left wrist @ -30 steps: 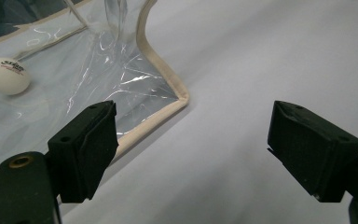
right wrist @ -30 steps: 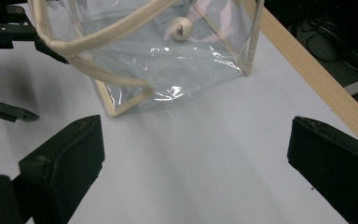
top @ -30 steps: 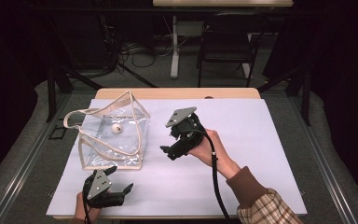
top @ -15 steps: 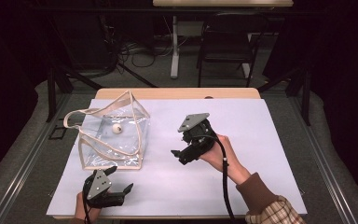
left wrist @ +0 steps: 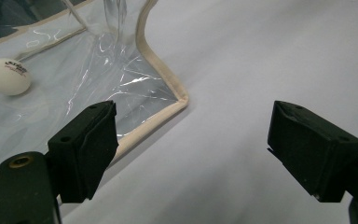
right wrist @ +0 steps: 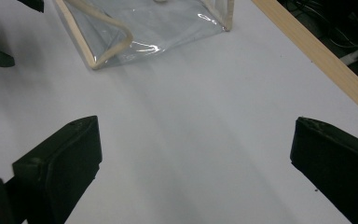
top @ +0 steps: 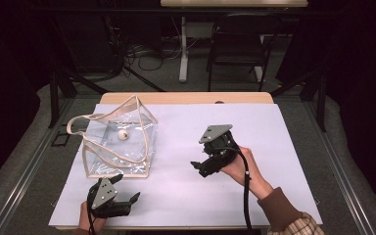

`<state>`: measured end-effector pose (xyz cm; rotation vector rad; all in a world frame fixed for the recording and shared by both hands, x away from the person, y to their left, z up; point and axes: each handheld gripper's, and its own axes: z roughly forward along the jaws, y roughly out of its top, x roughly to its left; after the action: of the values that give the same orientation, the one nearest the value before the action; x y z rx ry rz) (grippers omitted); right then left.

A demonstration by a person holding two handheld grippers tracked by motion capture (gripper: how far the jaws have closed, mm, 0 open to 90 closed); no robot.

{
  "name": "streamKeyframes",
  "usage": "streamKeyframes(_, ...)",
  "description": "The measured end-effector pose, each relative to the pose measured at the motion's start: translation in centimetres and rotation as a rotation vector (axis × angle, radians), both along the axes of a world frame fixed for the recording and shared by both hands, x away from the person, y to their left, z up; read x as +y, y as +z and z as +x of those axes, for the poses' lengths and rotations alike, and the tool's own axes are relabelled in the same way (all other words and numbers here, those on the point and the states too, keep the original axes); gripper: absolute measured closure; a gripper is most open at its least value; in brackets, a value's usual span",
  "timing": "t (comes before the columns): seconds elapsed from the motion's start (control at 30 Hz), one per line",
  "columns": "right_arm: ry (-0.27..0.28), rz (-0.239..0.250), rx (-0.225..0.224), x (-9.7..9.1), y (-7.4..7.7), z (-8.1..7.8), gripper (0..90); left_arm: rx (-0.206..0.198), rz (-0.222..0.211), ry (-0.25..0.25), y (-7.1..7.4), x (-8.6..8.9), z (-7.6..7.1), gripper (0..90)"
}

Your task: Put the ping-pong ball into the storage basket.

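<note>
- Left gripper [top: 122,191] sits low over the white surface [top: 274,127], jaws wide apart with nothing between them
- Clear bag [left wrist: 74,70] with beige trim lies just ahead of its jaws, one corner beside the left-hand jaw in the left gripper view
- White ball [left wrist: 7,76] rests inside the bag
- Right gripper [top: 198,166], held by a hand [top: 242,169], has its jaws wide apart over bare surface, the bag well ahead of them

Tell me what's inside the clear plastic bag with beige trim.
One white ping-pong ball with dark printed lettering rests on the floor of the clear plastic bag with beige trim. Glare and creases veil some corners, so anything small there can't be ruled out.
</note>
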<state>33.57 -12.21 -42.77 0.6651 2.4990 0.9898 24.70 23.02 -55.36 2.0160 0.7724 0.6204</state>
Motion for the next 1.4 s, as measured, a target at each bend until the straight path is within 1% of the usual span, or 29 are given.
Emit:
streamKeyframes(0.17,-0.009,0.001,0.003,-0.7,-0.3,-0.1,1.2,-0.002,0.0,0.001,0.0,0.0,0.0,16.3)
streamKeyframes(0.63,-0.032,-0.003,0.002,-2.4,-1.7,-1.1,0.8,-0.001,0.001,0.0,0.0,0.0,0.0,16.3)
streamKeyframes(0.93,-0.056,0.004,0.006,-3.7,-2.4,-1.8,0.8,-0.001,-0.001,0.0,0.0,0.0,0.0,16.3)
streamKeyframes(1.03,-0.057,0.008,0.001,-4.1,-2.5,-1.9,0.7,-0.001,-0.001,0.0,0.0,0.0,0.0,16.3)
streamKeyframes(1.2,-0.063,0.005,0.004,-4.5,-2.9,-2.2,0.5,-0.001,0.0,0.001,0.0,0.0,0.0,16.3)
streamKeyframes(1.33,-0.072,0.015,0.014,-5.0,-3.2,-2.4,0.3,-0.004,0.0,0.001,0.0,0.0,0.0,16.3)
streamKeyframes(1.4,-0.074,0.014,0.01,-5.3,-3.3,-2.4,0.3,-0.002,-0.001,0.0,0.0,0.0,0.0,16.3)
